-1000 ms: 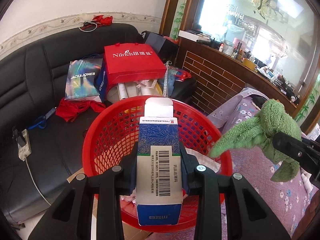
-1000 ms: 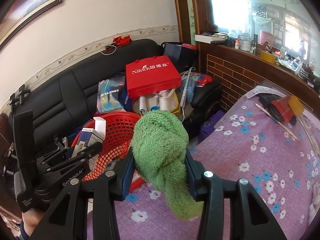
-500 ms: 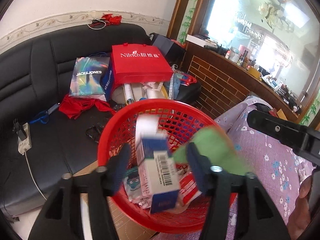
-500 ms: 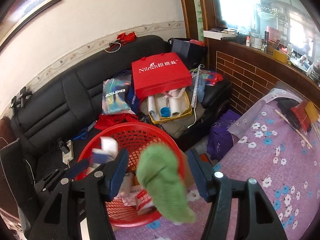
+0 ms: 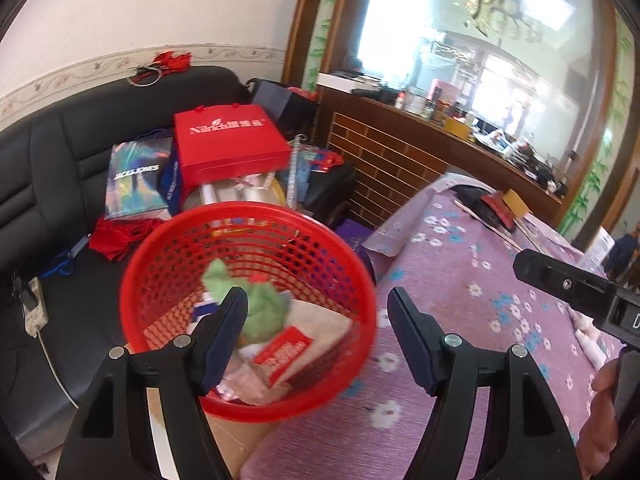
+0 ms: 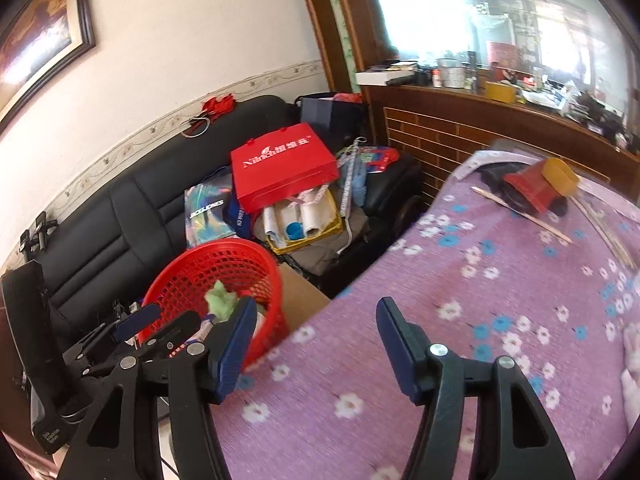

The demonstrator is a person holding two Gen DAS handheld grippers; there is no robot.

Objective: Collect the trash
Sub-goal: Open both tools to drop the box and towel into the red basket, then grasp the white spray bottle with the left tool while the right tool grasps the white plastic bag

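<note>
Left tool (image 5: 316,308) just let go, nothing in it, right tool (image 6: 316,320) too, green cloth (image 5: 260,304) in red basket (image 5: 160,248)

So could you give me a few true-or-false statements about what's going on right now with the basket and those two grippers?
1. The green cloth lies inside the red basket. True.
2. The left gripper is clamped on a box. False: its jaws have just been opening and nothing is between them.
3. The right gripper is open and empty. True.
4. The red basket is empty. False: it holds the cloth, a red packet and other scraps.
5. The tablecloth is purple with flowers. True.
</note>
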